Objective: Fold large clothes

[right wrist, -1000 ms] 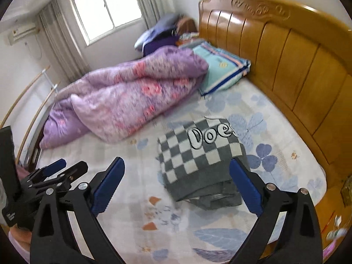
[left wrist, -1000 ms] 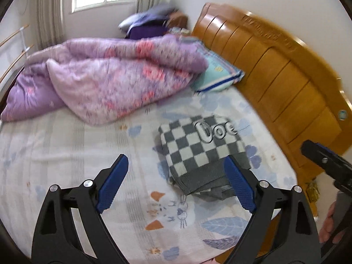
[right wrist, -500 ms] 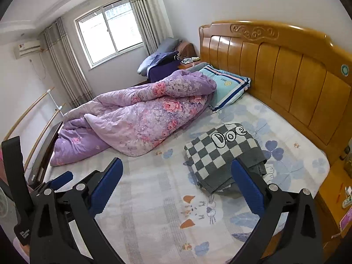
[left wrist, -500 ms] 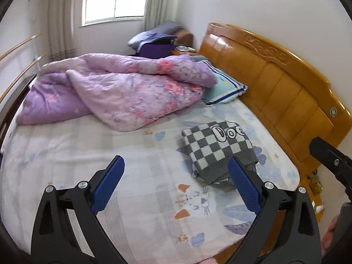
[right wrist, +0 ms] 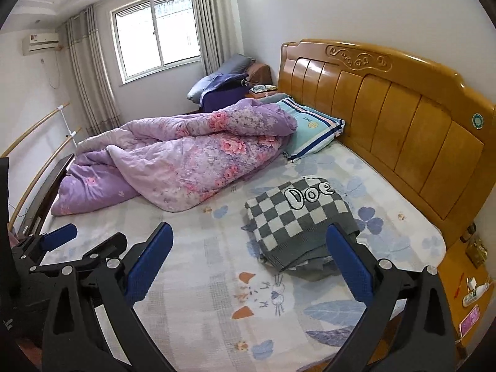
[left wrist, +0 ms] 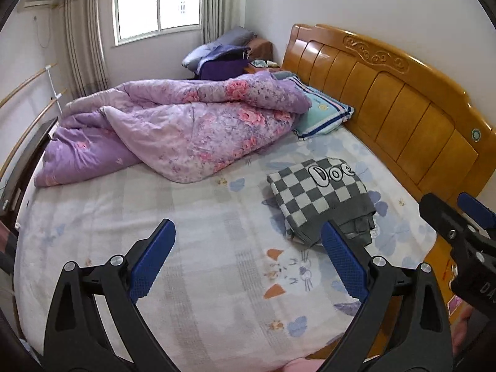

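A folded grey-and-white checked sweater (left wrist: 319, 195) (right wrist: 297, 220) with "Doe" lettering lies on the bed near the headboard side, on top of darker folded cloth. My left gripper (left wrist: 248, 257) hangs open above the patterned sheet, well back from the sweater, nothing between its blue pads. My right gripper (right wrist: 248, 260) is open too and empty, also held back above the sheet. Each gripper shows at the edge of the other's view: the right gripper (left wrist: 458, 232) at the right, the left gripper (right wrist: 62, 248) at the left.
A crumpled purple floral quilt (left wrist: 186, 124) (right wrist: 186, 158) covers the bed's far half. A teal striped pillow (right wrist: 313, 130) rests against the wooden headboard (left wrist: 403, 102). A bedside table (right wrist: 465, 288) with small items stands at right. Window and curtains at the back.
Both grippers have drawn back and up from the folded sweater, so it looks smaller and more of the room shows. Both stayed open.
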Available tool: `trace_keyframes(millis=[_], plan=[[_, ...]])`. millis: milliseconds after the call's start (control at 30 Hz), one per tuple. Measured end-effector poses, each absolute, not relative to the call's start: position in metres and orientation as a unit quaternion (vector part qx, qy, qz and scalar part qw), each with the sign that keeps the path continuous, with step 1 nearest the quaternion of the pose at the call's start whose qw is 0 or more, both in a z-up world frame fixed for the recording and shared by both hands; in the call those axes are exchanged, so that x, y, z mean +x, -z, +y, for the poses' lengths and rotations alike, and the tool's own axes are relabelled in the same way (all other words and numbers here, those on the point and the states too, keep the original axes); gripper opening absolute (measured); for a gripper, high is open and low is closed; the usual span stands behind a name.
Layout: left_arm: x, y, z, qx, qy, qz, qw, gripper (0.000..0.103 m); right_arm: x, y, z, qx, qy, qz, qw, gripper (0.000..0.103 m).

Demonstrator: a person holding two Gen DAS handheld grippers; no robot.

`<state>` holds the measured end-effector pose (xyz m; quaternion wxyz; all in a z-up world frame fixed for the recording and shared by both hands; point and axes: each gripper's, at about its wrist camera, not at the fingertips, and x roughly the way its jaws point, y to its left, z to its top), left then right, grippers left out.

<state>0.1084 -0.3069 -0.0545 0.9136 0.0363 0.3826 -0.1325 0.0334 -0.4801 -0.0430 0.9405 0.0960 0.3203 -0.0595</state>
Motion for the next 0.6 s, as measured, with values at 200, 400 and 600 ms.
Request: trace_keyframes(millis=[200,400,600], plan=[[0.115,0.06,-0.317,0.048,0.137,0.389,0.91,0.095,0.04,0.049,-0.486,0.104,0.065,0.328,0.937,0.095],[0.121,0.063,-0.324,0.053,0.148,0.394,0.906,0.095,0.048,0.054,-0.492,0.11,0.07,0.342,0.93,0.095],[0.123,0.065,-0.327,0.051,0.152,0.393,0.905,0.095,0.052,0.058,-0.495,0.114,0.071,0.357,0.925,0.095]])
